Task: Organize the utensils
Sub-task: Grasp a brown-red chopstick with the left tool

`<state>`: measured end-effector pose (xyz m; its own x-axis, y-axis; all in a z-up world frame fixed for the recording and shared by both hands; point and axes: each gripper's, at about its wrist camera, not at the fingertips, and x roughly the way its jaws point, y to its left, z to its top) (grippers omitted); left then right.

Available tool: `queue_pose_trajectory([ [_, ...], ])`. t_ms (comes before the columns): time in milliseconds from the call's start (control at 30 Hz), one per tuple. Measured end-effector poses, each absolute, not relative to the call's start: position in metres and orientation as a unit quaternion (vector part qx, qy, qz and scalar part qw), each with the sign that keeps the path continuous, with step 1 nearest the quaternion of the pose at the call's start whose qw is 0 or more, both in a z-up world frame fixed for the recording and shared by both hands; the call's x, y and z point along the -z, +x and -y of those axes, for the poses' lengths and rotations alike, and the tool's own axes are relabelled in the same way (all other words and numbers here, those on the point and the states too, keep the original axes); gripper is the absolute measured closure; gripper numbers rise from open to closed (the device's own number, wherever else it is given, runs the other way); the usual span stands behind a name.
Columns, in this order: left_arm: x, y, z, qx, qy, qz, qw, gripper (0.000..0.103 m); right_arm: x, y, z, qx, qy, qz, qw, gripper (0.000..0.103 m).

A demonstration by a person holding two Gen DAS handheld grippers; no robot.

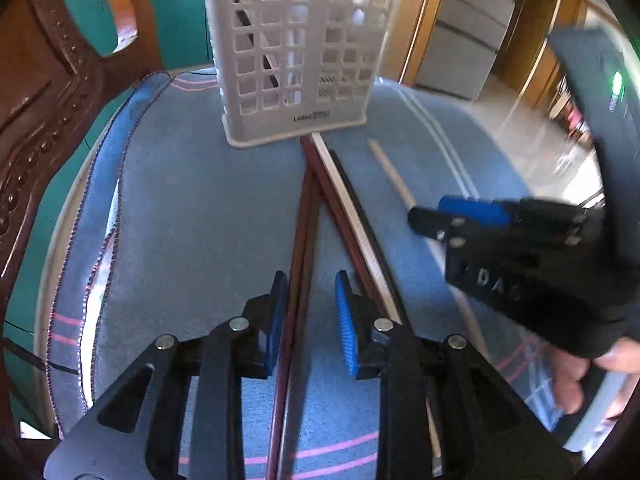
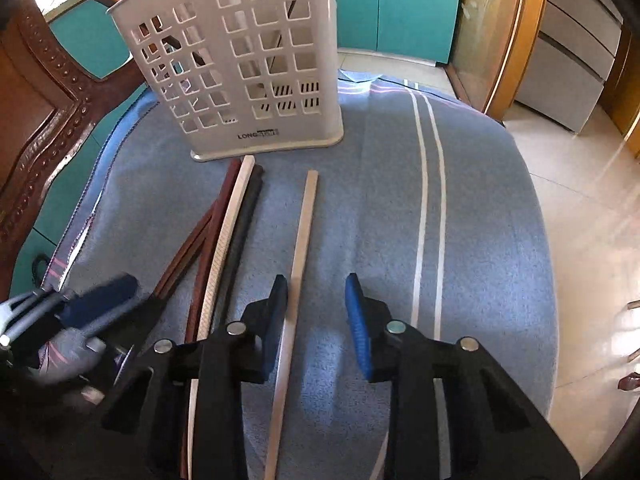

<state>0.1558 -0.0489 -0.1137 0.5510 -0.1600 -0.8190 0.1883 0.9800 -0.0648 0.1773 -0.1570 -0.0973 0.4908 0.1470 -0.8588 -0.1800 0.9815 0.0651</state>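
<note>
A white slotted utensil holder [image 1: 298, 60] stands upright at the far side of the blue cloth; it also shows in the right wrist view [image 2: 248, 68] with a few utensils inside. Several chopsticks lie in front of it. My left gripper [image 1: 311, 312] is open, its pads on either side of a dark red chopstick pair [image 1: 302, 240]. My right gripper [image 2: 317, 316] is open over a lone pale chopstick [image 2: 302, 232], which lies next to its left pad. A pale chopstick [image 2: 230, 236] and a black one [image 2: 244, 224] lie beside the red pair [image 2: 208, 232].
The blue cloth [image 2: 400, 208] with white stripes covers a round table. A carved wooden chair [image 1: 44, 92] stands at the left. Teal cabinets and a tiled floor [image 2: 580, 208] lie beyond the table's right edge.
</note>
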Motion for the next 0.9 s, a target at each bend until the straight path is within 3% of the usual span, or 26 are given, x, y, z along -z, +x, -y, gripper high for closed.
queue_pose_trajectory([
  [67,0.114,0.155,0.052,0.091,0.029,-0.458,0.884,0.081,0.098,0.177,0.157,-0.093,-0.016,-0.495,0.864,0.071],
  [100,0.114,0.156,0.051,0.082,0.026,-0.457,0.885,0.09,0.098,0.177,0.157,-0.091,-0.015,-0.495,0.864,0.071],
  [467,0.091,0.137,0.018,0.086,-0.046,-0.431,0.897,0.091,0.099,0.17,0.157,-0.088,-0.014,-0.487,0.869,0.071],
  [700,0.099,0.142,-0.011,0.12,-0.125,-0.458,0.872,0.091,0.1,0.171,0.159,-0.085,-0.006,-0.489,0.868,0.071],
  [900,0.098,0.144,0.002,0.142,-0.13,-0.461,0.867,0.09,0.1,0.17,0.158,-0.085,-0.005,-0.488,0.869,0.07],
])
